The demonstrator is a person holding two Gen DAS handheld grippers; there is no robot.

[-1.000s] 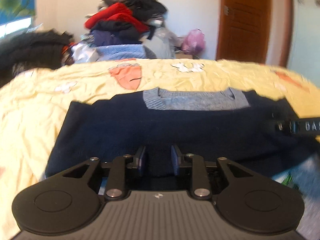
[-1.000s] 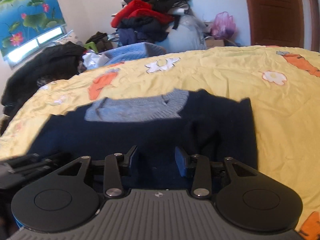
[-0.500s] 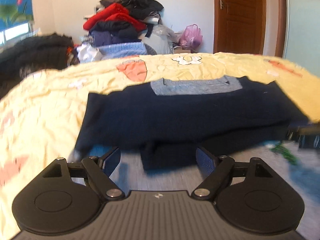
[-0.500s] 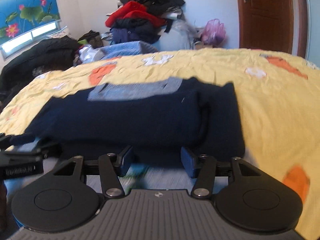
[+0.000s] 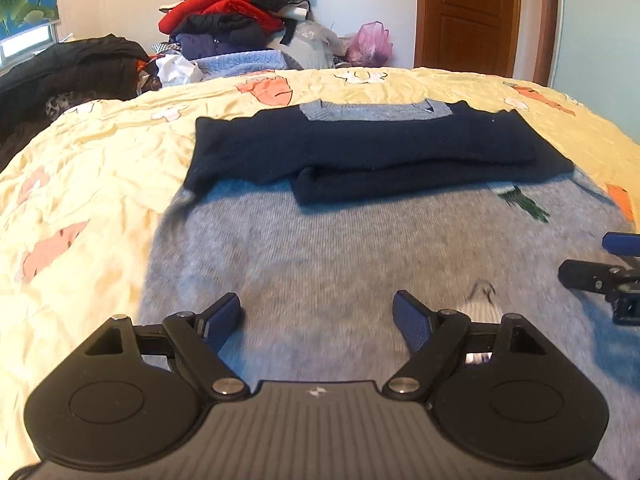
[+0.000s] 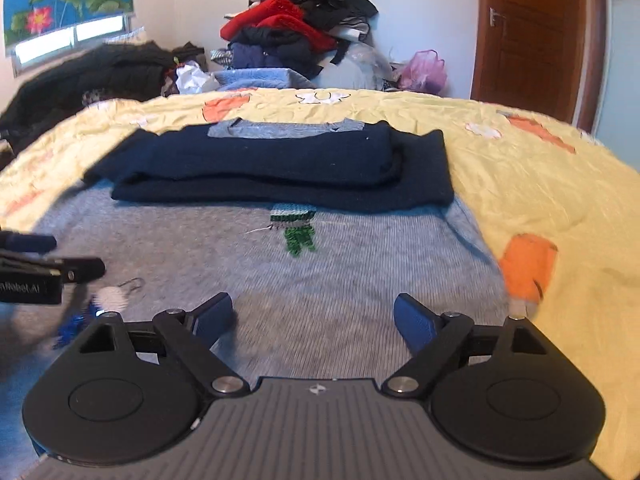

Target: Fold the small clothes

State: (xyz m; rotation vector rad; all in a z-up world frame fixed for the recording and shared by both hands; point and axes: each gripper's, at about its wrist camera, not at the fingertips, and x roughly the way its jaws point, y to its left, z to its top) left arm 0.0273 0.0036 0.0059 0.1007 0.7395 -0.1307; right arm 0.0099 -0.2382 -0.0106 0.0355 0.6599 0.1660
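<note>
A small sweater lies on the yellow bedspread (image 5: 100, 168). Its grey body (image 5: 340, 256) faces up with a green knit motif (image 6: 298, 236), and its navy sleeves (image 5: 360, 152) are folded flat across the upper part below the grey collar (image 5: 372, 111). The sleeves also show in the right wrist view (image 6: 280, 164). My left gripper (image 5: 318, 316) is open and empty above the lower left of the grey body. My right gripper (image 6: 314, 318) is open and empty above the lower right; it also shows at the edge of the left wrist view (image 5: 612, 272).
A tall heap of red, black and blue clothes (image 5: 236, 20) stands beyond the bed's far edge. Dark garments (image 5: 68, 68) lie at the far left. A pink bag (image 5: 370, 44) and a wooden door (image 5: 468, 16) are at the back right.
Both grippers have let go of the navy fabric, opened wide and pulled back toward the near edge. The navy sleeves now lie folded over the grey body.
</note>
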